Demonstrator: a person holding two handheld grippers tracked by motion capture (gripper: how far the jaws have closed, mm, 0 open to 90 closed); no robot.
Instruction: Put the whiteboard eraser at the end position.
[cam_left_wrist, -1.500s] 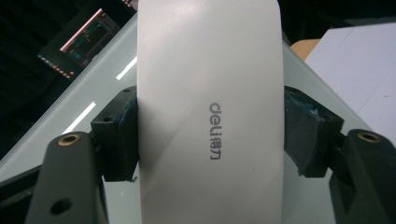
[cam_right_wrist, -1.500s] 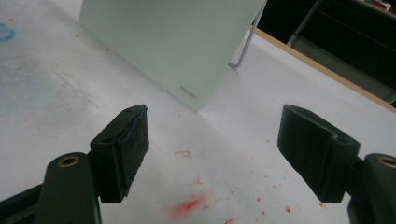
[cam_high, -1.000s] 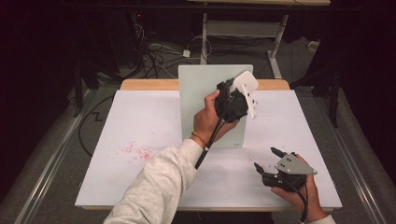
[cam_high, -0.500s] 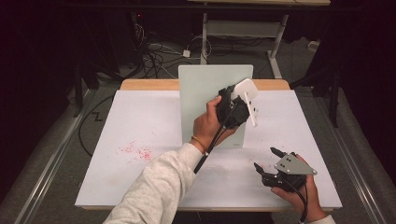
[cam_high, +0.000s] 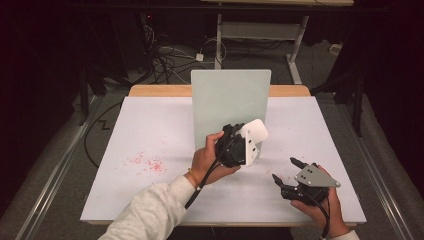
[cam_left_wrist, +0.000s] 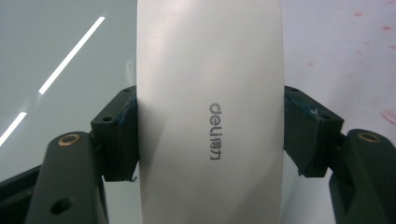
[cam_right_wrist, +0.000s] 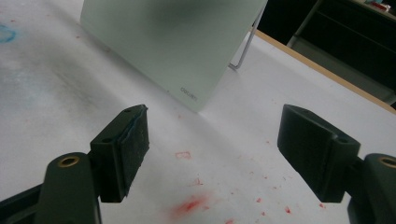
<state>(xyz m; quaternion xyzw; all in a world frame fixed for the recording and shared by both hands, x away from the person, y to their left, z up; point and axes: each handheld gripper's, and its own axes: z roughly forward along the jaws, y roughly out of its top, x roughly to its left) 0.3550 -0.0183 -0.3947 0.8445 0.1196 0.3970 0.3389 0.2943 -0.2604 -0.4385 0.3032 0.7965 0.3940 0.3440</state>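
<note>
White table cover (cam_high: 150, 130), matt, flecked with red crumbs (cam_high: 146, 163) at its left; bare wood strip along the far edge.

Pale green board (cam_high: 231, 105), flat, glossy, rounded corners, standing upright at table centre on a thin wire stand (cam_right_wrist: 243, 51); small grey maker's mark at one lower corner. It rises directly behind the left gripper.

Left gripper (cam_high: 239, 145), black, held above the table just in front of the board's lower half. Jaws closed part-way onto a white eraser block (cam_left_wrist: 210, 116), smooth, oblong, rounded ends, printed "deli"; both pads press its long sides.

Right gripper (cam_high: 286, 170), black with grey three-cornered plate, low over the table's near right corner, well apart from the board. Jaws spread wide, nothing between them; red smears (cam_right_wrist: 191, 205) on the cover below.
</note>
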